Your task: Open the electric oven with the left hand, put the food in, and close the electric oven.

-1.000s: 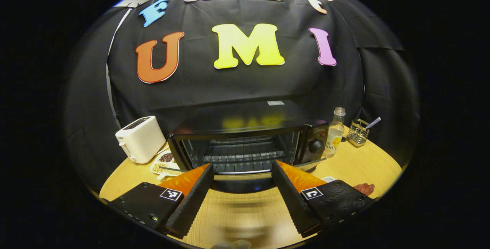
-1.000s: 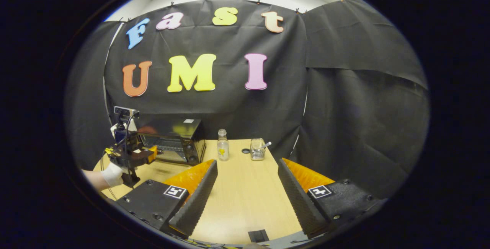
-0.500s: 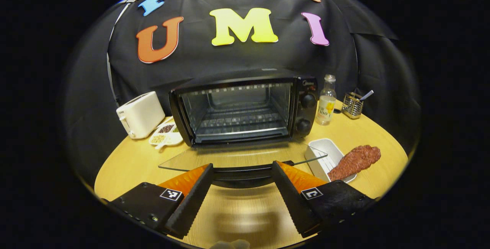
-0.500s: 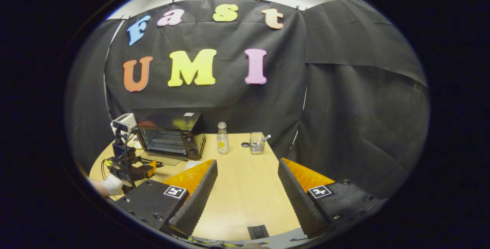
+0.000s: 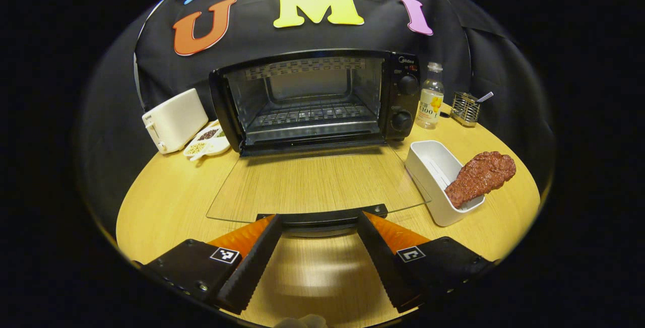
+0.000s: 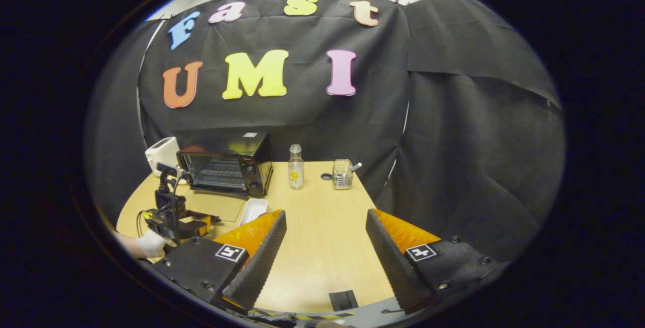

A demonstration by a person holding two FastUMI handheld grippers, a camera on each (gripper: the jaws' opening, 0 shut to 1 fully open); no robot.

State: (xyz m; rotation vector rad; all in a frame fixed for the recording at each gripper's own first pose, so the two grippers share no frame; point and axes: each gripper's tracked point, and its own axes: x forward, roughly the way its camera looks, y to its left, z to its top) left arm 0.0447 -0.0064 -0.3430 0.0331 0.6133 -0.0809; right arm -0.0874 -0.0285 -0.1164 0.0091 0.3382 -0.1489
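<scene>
Left gripper (image 5: 319, 247): fingers spread wide either side of the dark bar handle (image 5: 322, 215) on the lowered glass door (image 5: 312, 182), handle lying across the gap at the tips, no pinch to be seen; probably so placed because the door has swung fully down and needs only steadying or release. Beyond, black electric oven (image 5: 315, 99) gaping open, wire rack (image 5: 312, 114) bare inside. Just right of the door, reddish-brown slab of meat-like food (image 5: 481, 177) propped on the far end of a white rectangular plastic tray (image 5: 428, 164), overhanging its rim, within easy reach for loading.

Right gripper (image 6: 325, 252): fingers wide apart, holding nothing, poised over bare tabletop well away from the oven, likely waiting for its turn with the food. Left gripper seen farther off there in a white-gloved hand (image 6: 151, 243).

Light wooden table (image 5: 166, 202) with rounded edge. White toaster (image 5: 174, 120) and small white dish of seeds (image 5: 206, 141) left of the oven; clear glass bottle (image 5: 431, 97) and wire basket (image 5: 464, 109) to its right. Black cloth backdrop on all sides, pale ceiling above.
</scene>
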